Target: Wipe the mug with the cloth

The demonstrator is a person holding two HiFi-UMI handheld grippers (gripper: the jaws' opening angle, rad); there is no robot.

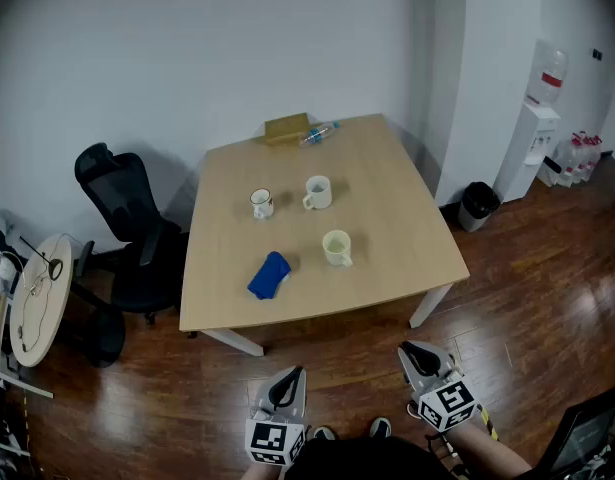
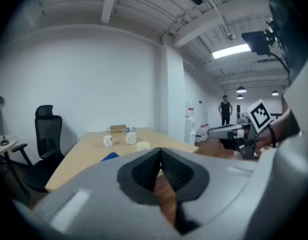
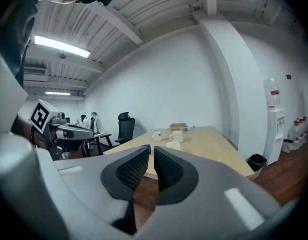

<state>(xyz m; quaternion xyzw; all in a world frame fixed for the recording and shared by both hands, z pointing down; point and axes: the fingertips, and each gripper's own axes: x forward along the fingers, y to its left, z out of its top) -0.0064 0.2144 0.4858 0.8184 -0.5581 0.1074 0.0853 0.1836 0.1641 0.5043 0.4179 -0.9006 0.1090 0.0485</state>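
Note:
Three mugs stand on the wooden table (image 1: pixel 392 203): a patterned one (image 1: pixel 262 203), a white one (image 1: pixel 318 192) and a pale cream one (image 1: pixel 337 249) nearest me. A folded blue cloth (image 1: pixel 270 275) lies near the table's front left edge. Both grippers hover over the floor, well short of the table. My left gripper (image 1: pixel 292 376) is shut and holds nothing, and so is my right gripper (image 1: pixel 412 351). In the left gripper view the jaws (image 2: pixel 160 154) meet, with the cloth (image 2: pixel 109 156) and mugs (image 2: pixel 130 138) far beyond. The right gripper view shows its jaws (image 3: pixel 151 151) together and the mugs (image 3: pixel 173 145) ahead.
A cardboard box (image 1: pixel 287 128) and a plastic bottle (image 1: pixel 317 134) lie at the table's far edge. A black office chair (image 1: pixel 127 208) stands left of the table, with a round side table (image 1: pixel 37 298) further left. A bin (image 1: pixel 477 205) and a water dispenser (image 1: pixel 532 148) stand at the right.

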